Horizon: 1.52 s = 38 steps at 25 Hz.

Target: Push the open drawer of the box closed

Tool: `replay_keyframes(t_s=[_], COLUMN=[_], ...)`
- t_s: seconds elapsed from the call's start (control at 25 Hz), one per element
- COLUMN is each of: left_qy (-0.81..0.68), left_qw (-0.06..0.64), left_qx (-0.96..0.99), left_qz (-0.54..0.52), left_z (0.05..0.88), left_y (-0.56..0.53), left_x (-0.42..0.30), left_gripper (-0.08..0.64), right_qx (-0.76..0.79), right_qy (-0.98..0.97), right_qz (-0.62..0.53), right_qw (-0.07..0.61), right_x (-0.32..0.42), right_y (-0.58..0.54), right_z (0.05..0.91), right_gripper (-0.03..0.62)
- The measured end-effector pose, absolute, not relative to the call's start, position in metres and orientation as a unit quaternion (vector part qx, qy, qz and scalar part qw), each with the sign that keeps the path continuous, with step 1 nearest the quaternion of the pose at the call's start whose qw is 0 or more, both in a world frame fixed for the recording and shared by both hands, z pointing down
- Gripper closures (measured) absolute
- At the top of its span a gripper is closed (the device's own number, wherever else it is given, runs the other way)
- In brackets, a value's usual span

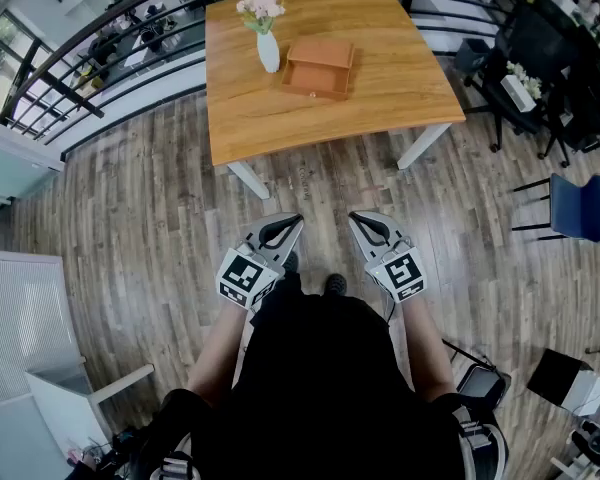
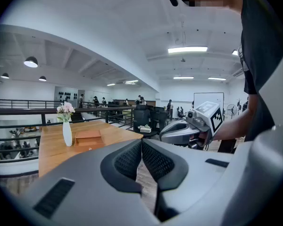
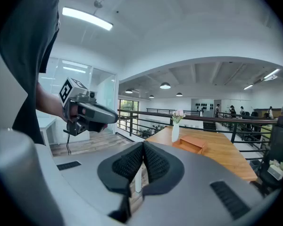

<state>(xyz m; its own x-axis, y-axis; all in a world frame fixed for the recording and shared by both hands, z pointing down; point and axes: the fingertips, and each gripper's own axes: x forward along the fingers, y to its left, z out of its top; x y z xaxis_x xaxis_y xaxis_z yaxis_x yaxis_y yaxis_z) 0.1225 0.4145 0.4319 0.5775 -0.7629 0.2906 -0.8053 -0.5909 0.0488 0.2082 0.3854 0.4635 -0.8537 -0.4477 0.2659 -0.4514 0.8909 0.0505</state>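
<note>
A wooden table (image 1: 380,88) is standing on white legs (image 1: 423,145) on a plank floor (image 1: 140,228). Two things are sitting directly on its top, a little left of the middle in the head view. A white vase (image 1: 268,52) is standing upright and holding pale pink flowers (image 1: 260,8). A flat brown box (image 1: 322,54) is lying just beside the vase, on its right. The box's drawer (image 1: 314,80) is sticking out toward the table's near edge.
</note>
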Motion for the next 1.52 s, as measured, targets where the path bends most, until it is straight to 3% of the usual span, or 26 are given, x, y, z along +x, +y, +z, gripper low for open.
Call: replay_keyframes(t_s=[0.92,1.52], left_qy=[-0.481,-0.479], left_qw=[0.101,0.112], left_qx=[0.861,0.863], left_qz=[0.126,0.119], left_z=[0.443,0.455], left_y=[0.455,0.432], left_x=[0.163,0.126], left_gripper=[0.535,0.535], right_qx=[0.227,0.233], right_qy=[-0.967,-0.962], right_qz=[0.046,0.061], right_qw=[0.108,0.128], right_x=[0.259,0.224], right_y=[0.402,0.383], right_z=[0.463,0.479], right_gripper=[0.577,0.577])
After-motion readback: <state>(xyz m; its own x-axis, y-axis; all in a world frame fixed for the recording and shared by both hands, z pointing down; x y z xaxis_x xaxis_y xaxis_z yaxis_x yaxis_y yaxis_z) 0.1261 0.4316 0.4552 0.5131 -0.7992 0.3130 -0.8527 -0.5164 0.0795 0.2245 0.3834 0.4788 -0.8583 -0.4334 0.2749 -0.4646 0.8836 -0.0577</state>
